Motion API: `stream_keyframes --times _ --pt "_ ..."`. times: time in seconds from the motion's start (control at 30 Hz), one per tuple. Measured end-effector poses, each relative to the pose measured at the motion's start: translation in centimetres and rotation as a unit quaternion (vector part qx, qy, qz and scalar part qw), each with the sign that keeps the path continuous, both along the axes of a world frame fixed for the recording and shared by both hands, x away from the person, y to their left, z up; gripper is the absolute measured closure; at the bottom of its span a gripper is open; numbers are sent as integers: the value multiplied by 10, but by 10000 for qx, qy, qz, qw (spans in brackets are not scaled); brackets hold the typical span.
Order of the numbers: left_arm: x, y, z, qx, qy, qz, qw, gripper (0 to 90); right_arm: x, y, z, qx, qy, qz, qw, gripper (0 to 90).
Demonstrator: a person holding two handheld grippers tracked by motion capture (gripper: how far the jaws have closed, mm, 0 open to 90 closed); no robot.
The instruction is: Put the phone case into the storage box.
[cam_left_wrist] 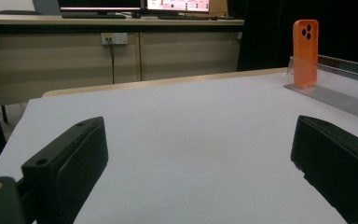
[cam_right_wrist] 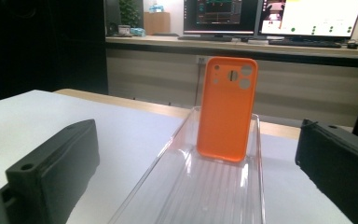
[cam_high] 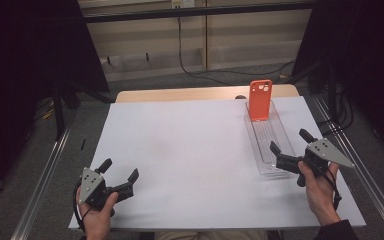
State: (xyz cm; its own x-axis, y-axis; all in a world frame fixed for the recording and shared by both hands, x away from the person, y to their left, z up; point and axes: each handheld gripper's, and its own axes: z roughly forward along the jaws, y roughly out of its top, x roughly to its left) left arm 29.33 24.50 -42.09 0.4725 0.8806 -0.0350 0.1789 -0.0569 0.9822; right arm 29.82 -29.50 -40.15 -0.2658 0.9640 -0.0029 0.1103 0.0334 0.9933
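Note:
An orange phone case (cam_high: 260, 99) (cam_left_wrist: 305, 52) (cam_right_wrist: 226, 110) stands upright at the far end of a long clear plastic rack (cam_high: 269, 144) (cam_right_wrist: 214, 191) (cam_left_wrist: 335, 91) on the right side of the white table sheet (cam_high: 190, 155). My right gripper (cam_high: 288, 146) is open at the rack's near end, jaws pointing along it toward the case, nothing between them. My left gripper (cam_high: 119, 170) rests open near the front left corner of the sheet, far from the rack, holding nothing.
The white sheet lies on a wooden table (cam_high: 180, 93) whose far edge shows behind it. Metal frame rails (cam_high: 42, 180) run along both sides. Desks with monitors (cam_right_wrist: 270, 18) stand beyond, and cables (cam_high: 190, 65) lie on the floor.

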Motion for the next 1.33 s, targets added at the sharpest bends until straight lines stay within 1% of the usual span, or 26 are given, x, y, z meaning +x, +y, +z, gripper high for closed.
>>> stream_keyframes --times 0.03,0.1,0.13,0.2,0.23,0.3,0.37,0.47,0.57,0.63,0.67,0.73,0.77,0.83,0.9,0.97,1.03,1.13,1.2,1.27,1.33 --pt "0 0 0 -19 -2 30 10000 39 -2 0 -1 -20 -1 -22 10000 0" --pt "0 2 0 -12 7 44 10000 39 -7 3 -4 1 45 -200 9998 5" --pt "-1 2 0 -9 3 80 10000 39 -10 3 -5 -13 28 -210 9998 7" --pt "-1 2 0 -6 20 52 10000 39 -16 4 -8 -31 24 -202 9998 6" --pt "-1 2 0 -18 18 46 10000 39 -18 4 -9 13 38 -200 9998 4" --pt "-1 2 0 28 27 26 10000 39 -24 5 -11 -9 11 -193 9998 4" --pt "-1 2 -1 -3 50 34 10000 38 -28 5 -11 16 -31 -107 9999 0" --pt "-2 2 -2 34 69 53 10000 39 -34 7 -13 30 -54 -63 10000 0" --pt "-4 2 -2 82 84 37 9999 38 -39 9 -15 -16 -47 -25 10000 0" --pt "-5 3 -2 57 90 31 9999 38 -42 8 -17 -42 -25 55 10000 0" --pt "-5 3 -2 22 100 33 9999 39 -43 7 -19 -41 -20 49 10000 0" --pt "-5 4 -2 60 73 74 9999 39 -46 7 -20 -61 -18 41 10000 0" --pt "-5 4 -3 57 91 73 9999 38 -47 7 -20 -79 -16 5 10000 0" --pt "-5 4 -3 62 90 74 9999 39 -51 7 -22 -83 -5 65 9999 0" --pt "-5 4 -3 120 103 71 9998 39 -54 7 -23 -124 -10 78 9999 0" --pt "-6 4 -4 190 103 174 9996 39 -57 7 -24 -177 -63 67 9998 0" --pt "-6 5 -4 158 107 188 9996 39 -58 7 -26 -231 -121 129 9996 0" --pt "-6 4 -4 127 101 151 9998 39 -57 8 -26 -189 -77 225 9995 0" --pt "-5 3 -4 166 115 119 9997 39 -56 7 -28 -160 -40 192 9997 0" --pt "-5 2 -5 140 114 120 9998 39 -55 6 -28 -145 -26 191 9997 0" --pt "-5 2 -5 186 139 99 9997 39 -55 6 -28 -117 -29 179 9998 0"
